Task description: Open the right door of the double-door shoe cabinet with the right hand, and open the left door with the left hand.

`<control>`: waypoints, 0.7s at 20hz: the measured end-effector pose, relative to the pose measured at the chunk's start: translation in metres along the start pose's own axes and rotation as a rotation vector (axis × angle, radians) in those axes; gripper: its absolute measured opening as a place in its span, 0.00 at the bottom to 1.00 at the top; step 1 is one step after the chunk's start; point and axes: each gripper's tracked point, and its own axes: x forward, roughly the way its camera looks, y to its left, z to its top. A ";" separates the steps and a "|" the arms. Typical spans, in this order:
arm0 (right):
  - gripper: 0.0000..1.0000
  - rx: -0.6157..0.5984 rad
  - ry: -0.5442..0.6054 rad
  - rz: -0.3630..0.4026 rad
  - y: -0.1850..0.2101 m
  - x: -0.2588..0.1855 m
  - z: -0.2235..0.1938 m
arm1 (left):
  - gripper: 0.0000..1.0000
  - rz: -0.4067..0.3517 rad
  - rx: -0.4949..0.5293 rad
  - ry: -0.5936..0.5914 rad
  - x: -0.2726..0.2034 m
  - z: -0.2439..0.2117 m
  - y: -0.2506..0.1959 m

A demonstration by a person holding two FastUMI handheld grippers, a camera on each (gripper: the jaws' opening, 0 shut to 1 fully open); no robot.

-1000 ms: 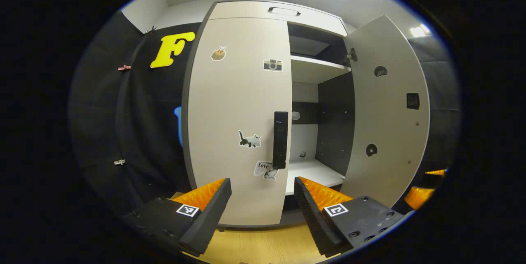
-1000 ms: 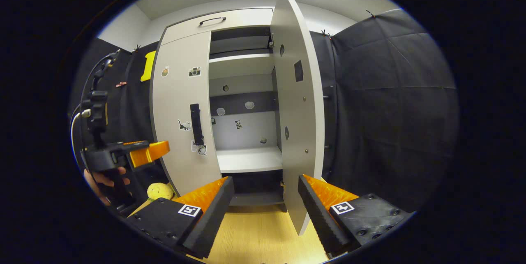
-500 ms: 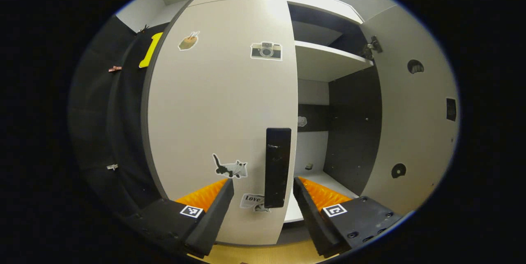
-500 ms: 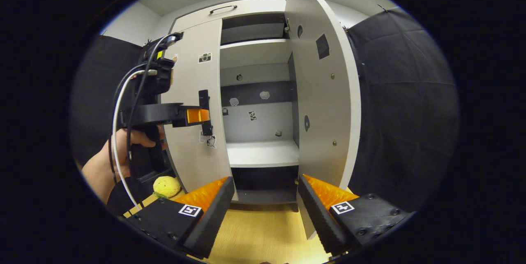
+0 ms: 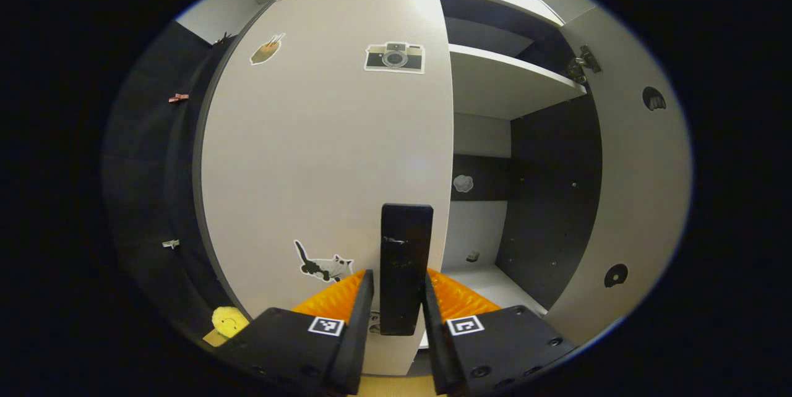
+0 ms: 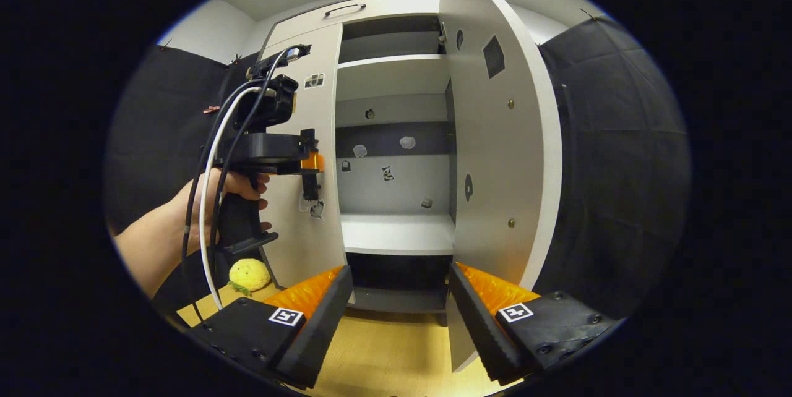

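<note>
The left door (image 5: pixel 322 156) of the shoe cabinet (image 6: pixel 371 10) is closed, flat against the frame, and its black handle (image 5: pixel 405 267) stands upright near the door's inner edge. The left gripper (image 5: pixel 396 298) has its two fingers closed in on that handle, one pressed to each side (the handle's lower end sits right between them). In the right gripper view the same gripper (image 6: pixel 309 162) shows side-on at the handle, held by a person's hand (image 6: pixel 238 190), cables trailing from it.

The right door (image 6: pixel 495 137) is swung wide open, showing the inner shelves (image 6: pixel 396 233). The right gripper (image 6: pixel 399 304) hangs in front of the cabinet with its fingers spread wide apart, nothing between them, above the wooden floor (image 6: pixel 383 354).

Stickers dot the left door: a camera (image 5: pixel 394 57) up high, a cat (image 5: pixel 322 266) low beside the handle. A yellow plush toy (image 6: pixel 249 274) lies on the floor by the cabinet's left foot.
</note>
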 end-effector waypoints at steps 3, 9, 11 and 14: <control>0.98 0.023 0.043 0.011 0.000 0.002 -0.011 | 0.35 0.007 0.029 0.000 0.000 -0.001 0.000; 0.98 0.040 0.070 0.023 0.002 0.001 -0.017 | 0.20 -0.035 0.013 0.005 -0.003 -0.003 0.000; 0.99 0.038 0.077 0.031 0.004 0.002 -0.018 | 0.17 -0.045 -0.001 -0.001 -0.008 -0.002 0.001; 0.99 0.035 0.083 0.034 0.006 0.010 -0.020 | 0.17 -0.072 -0.033 -0.008 -0.017 0.002 0.003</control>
